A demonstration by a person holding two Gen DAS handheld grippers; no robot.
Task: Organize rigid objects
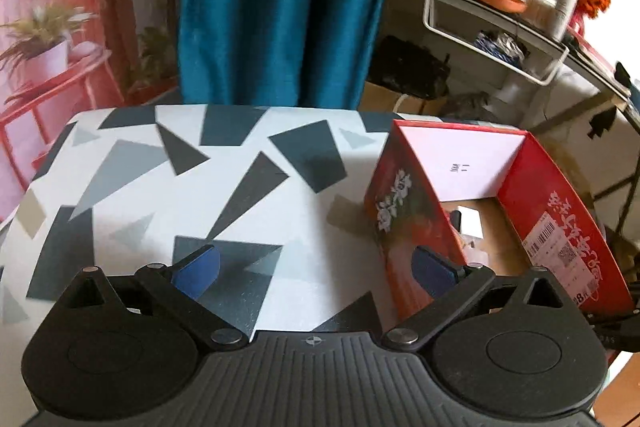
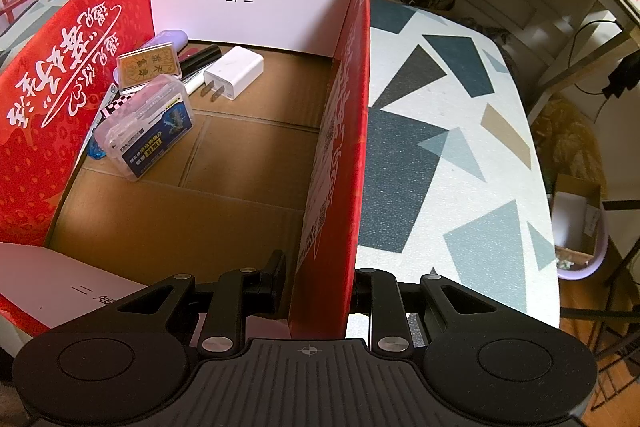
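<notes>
Red box wall clamped by right hand-held gripper

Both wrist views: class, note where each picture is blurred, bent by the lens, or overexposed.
Left wrist view: slight motion blur on the red box and background shelves; blown-out white top right; table edge bows. Right wrist view: sharper, print on the clear case nearly legible; box walls and table curve from fisheye; corners dark.

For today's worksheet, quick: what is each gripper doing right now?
Left gripper: open, empty, above the table.
Right gripper: shut on the red box wall.
</notes>
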